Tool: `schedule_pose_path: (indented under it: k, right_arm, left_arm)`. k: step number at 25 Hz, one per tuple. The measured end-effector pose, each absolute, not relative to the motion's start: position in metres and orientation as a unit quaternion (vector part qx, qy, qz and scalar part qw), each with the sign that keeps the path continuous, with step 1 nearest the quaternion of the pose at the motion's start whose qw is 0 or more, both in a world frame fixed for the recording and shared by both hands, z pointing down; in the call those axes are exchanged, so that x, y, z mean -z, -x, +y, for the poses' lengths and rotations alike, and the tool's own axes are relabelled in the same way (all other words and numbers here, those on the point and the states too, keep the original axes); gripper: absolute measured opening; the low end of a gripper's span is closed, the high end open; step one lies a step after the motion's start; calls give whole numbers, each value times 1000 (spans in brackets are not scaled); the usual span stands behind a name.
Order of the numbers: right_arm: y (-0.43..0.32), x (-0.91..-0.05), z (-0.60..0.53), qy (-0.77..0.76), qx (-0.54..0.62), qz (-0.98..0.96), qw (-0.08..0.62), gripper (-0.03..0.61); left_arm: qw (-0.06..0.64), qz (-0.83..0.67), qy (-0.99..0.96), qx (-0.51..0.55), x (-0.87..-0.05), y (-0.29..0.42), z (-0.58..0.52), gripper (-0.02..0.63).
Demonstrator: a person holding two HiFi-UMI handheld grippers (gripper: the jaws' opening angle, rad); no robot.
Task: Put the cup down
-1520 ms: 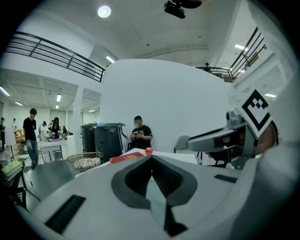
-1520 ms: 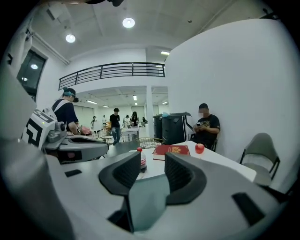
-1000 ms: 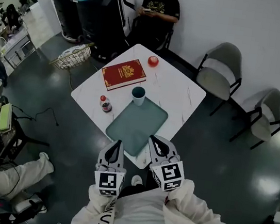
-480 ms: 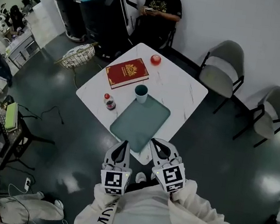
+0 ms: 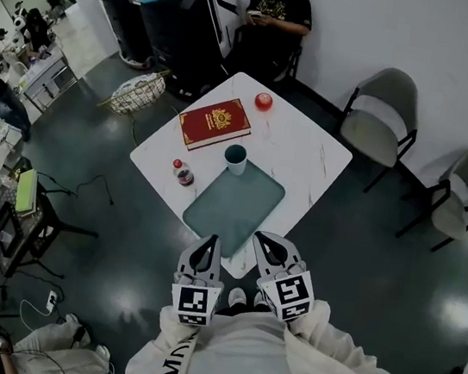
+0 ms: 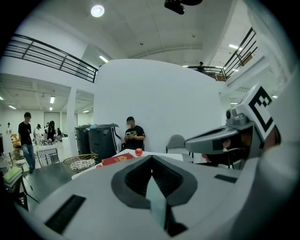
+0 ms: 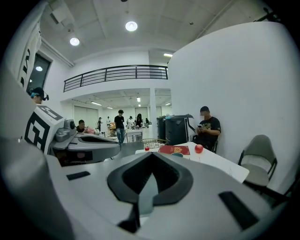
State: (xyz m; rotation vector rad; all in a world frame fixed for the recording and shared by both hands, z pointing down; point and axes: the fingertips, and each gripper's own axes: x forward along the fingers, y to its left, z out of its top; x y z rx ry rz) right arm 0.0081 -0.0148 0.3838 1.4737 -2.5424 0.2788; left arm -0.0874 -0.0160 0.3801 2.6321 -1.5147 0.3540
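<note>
Teal cup [image 5: 235, 158] stands upright beside the tray [image 5: 232, 209] (contents unclear).

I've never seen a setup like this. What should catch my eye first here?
First comes the white table in the middle of the dark floor, carrying a red book, a green tray and a teal cup at the tray's far corner. Next come the left gripper and right gripper at the bottom of the head view, both shut, empty and pointing toward the table.
</note>
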Motion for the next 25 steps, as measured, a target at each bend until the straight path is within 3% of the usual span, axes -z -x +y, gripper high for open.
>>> schedule_pose_path:
  k: [25]
  right_arm:
    - [-32,-396,-35,-498,-107,-854,102,5]
  left_arm:
    - [47,-501,-854,-131,-392,71,-35,11]
